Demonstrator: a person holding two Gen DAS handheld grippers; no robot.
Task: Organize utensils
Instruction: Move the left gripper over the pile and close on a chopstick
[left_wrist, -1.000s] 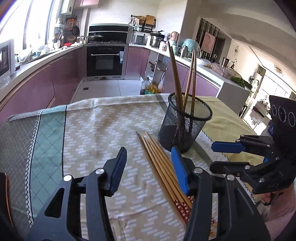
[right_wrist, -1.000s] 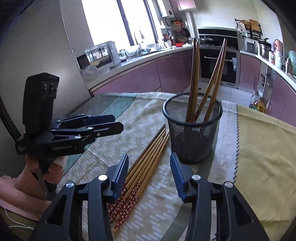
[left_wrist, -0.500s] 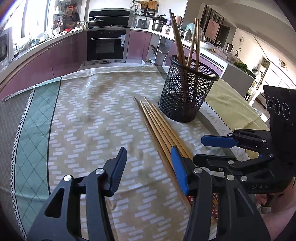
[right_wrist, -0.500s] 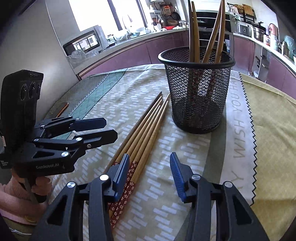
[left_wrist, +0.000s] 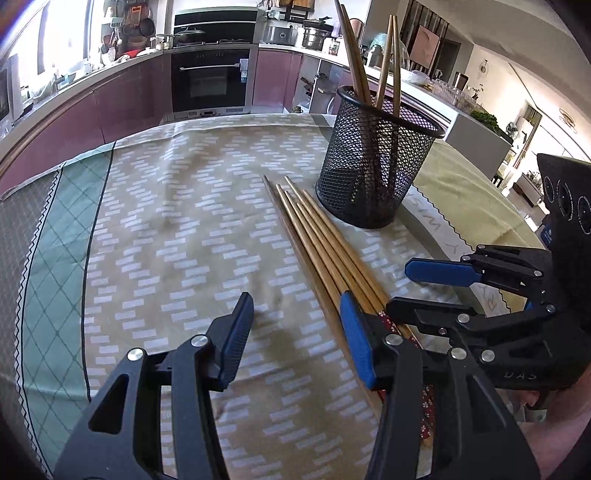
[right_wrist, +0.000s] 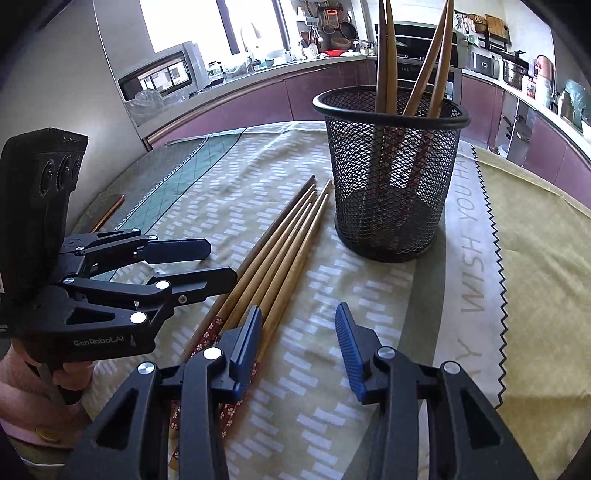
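Observation:
Several wooden chopsticks (left_wrist: 321, 236) with red flowered ends lie side by side on the tablecloth; they also show in the right wrist view (right_wrist: 280, 251). A black mesh cup (left_wrist: 376, 166) stands just beyond their tips and holds several upright chopsticks; it also shows in the right wrist view (right_wrist: 388, 173). My left gripper (left_wrist: 295, 325) is open and empty, low over the cloth, its right finger at the chopsticks' thick ends. My right gripper (right_wrist: 299, 325) is open and empty, its left finger over the chopsticks' ends. Each gripper shows in the other's view (left_wrist: 417, 284) (right_wrist: 218, 262).
A patterned tablecloth (left_wrist: 177, 229) covers the table, with a green mat (right_wrist: 535, 258) on the right. A dark phone-like object (right_wrist: 107, 212) lies near the left table edge. Kitchen counters and an oven (left_wrist: 210, 81) stand beyond the table.
Both grippers have come lower and closer to the thick ends of the chopsticks on the cloth. Both stay open. The chopsticks and cup have not moved.

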